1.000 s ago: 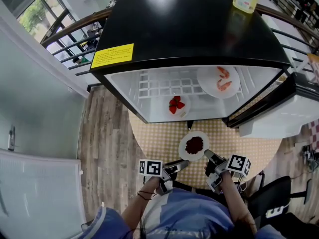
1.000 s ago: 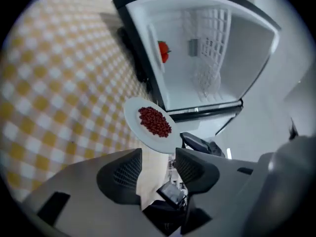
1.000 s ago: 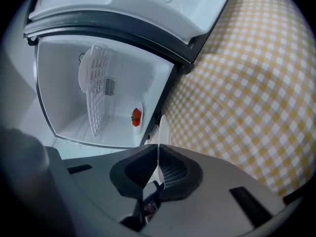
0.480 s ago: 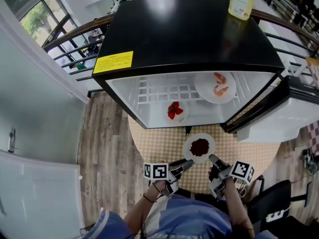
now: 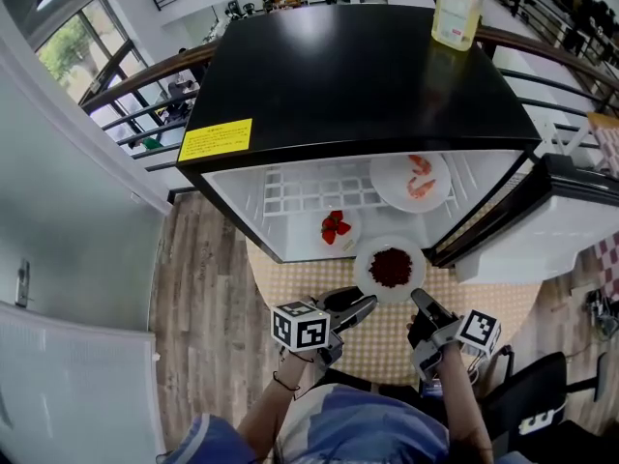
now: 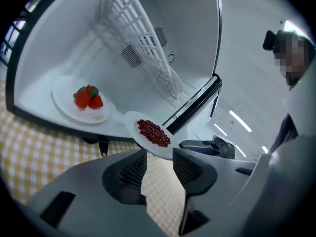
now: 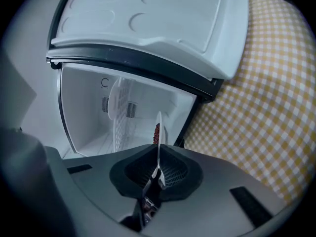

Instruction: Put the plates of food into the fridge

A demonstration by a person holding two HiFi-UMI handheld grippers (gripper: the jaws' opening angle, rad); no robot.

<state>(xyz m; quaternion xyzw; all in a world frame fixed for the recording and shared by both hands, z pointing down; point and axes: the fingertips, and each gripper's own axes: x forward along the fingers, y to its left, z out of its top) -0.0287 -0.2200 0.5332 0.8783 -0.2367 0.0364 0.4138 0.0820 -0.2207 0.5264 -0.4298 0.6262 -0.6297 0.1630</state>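
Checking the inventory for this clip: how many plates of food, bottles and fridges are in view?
Plates of food: 3 (strawberry plate, shrimp plate, dark red food plate)
Bottle: 1
Fridge: 1
Total: 5

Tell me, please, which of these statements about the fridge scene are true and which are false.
1. The right gripper is shut on the rim of the plate of dark red food. True.
2. A plate of strawberries lies inside the fridge. True.
3. The fridge's door is closed. False: the door stands open.
4. The plate of shrimp sits on top of the fridge. False: the plate of shrimp is inside it.
5. A bottle stands on top of the fridge. True.
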